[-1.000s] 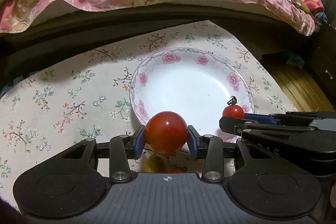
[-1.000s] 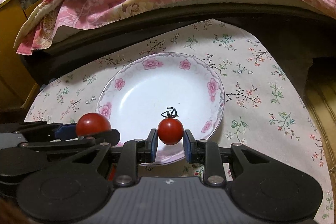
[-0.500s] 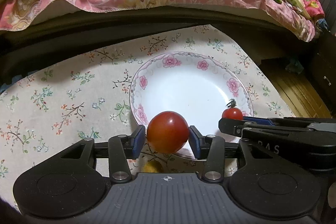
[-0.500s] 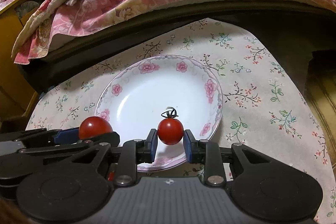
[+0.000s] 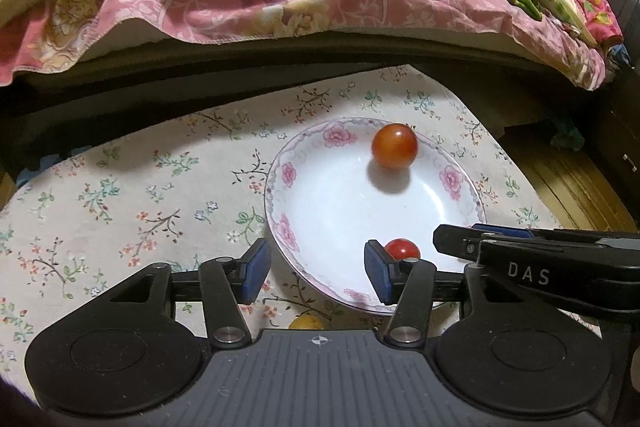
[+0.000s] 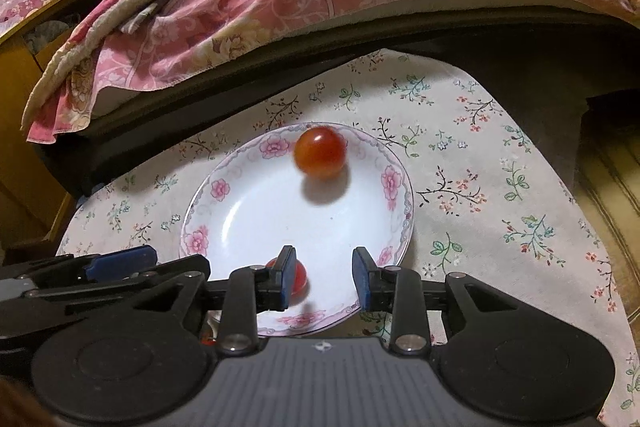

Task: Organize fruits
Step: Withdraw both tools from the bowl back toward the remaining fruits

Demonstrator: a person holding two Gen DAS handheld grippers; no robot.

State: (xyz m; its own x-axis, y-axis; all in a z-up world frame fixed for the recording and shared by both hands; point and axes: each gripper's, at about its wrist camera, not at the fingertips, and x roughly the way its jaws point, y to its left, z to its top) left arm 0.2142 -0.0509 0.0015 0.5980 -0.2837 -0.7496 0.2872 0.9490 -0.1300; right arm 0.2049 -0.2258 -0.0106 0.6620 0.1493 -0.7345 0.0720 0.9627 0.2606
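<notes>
Tomatoes both in plate (image 5: 276, 195): large tomato (image 5: 394, 151) at far rim, small tomato (image 5: 403, 249) at near side. Left gripper (image 5: 316, 273) & right gripper (image 6: 323, 277): fingers spread, empty. Judged light, smooth, soft-skinned; grip across widest part, gently. Round, no long axis; stem direction can't tell.

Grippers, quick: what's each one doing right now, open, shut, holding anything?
Left gripper: open, holding nothing; larger tomato lies on the plate.
Right gripper: open, holding nothing; small tomato is loose by its left finger.
</notes>
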